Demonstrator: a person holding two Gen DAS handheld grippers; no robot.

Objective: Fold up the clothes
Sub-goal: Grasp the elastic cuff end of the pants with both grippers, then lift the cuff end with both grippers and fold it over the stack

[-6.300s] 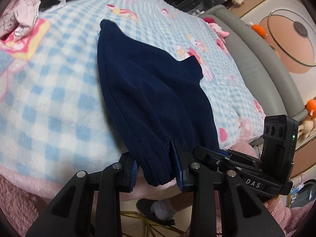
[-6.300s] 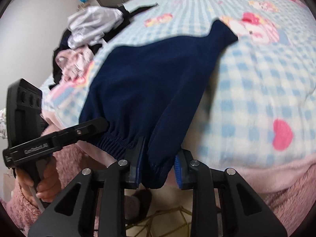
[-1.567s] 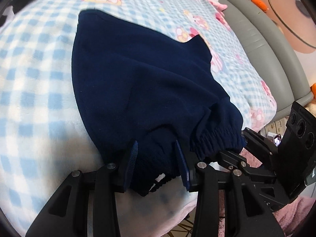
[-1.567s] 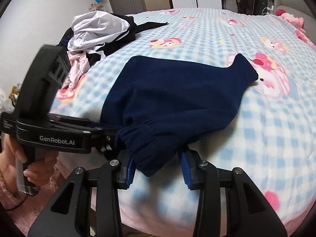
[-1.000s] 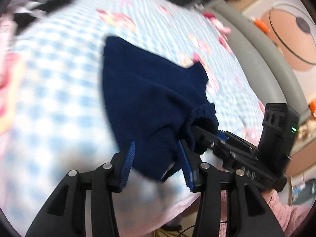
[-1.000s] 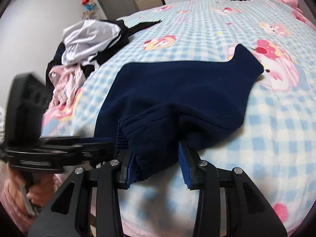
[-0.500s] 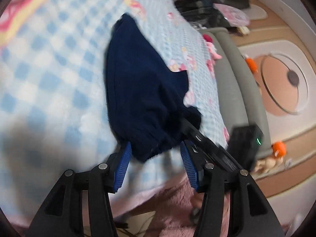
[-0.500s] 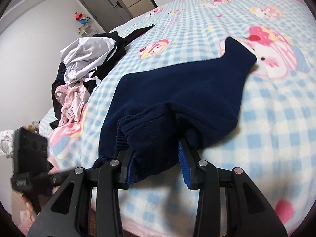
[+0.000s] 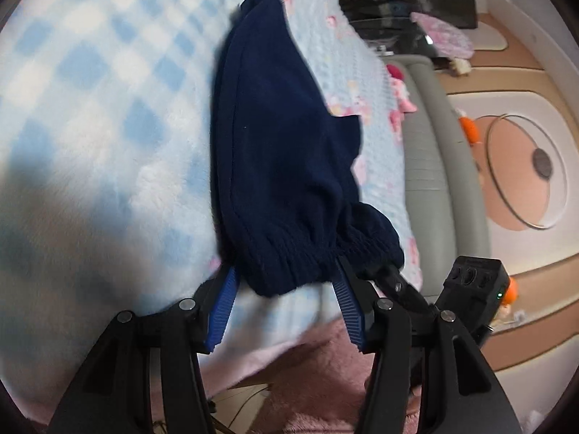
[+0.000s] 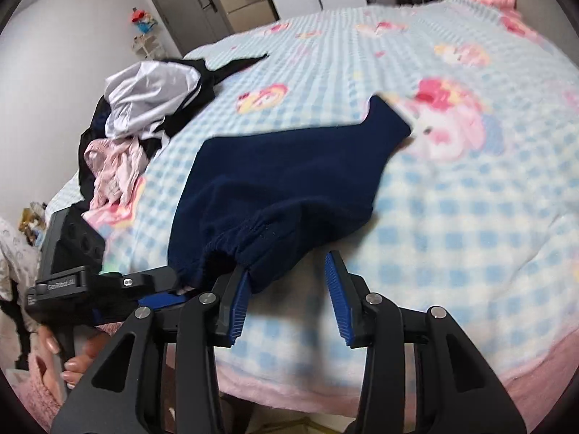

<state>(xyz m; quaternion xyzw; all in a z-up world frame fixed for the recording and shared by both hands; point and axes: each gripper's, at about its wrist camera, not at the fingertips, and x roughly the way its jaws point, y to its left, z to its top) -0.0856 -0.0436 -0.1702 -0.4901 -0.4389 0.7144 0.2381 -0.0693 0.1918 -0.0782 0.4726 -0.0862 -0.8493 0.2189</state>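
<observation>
Left gripper point(image 9: 286, 289) spread, not pinching; right gripper point(image 10: 287, 285) likewise spread, both at elastic waistband of one navy garment point(image 10: 289, 181). One checked blanket point(image 10: 452, 217); one clothes pile point(image 10: 144, 108).

Soft, even indoor light, no glare; both views blurred by motion, worst at lower left of the left wrist view. Grey shadow on the checked blanket point(image 9: 90, 137) beside the left gripper point(image 9: 286, 303). Strong fisheye bending, dark vignette corners
</observation>
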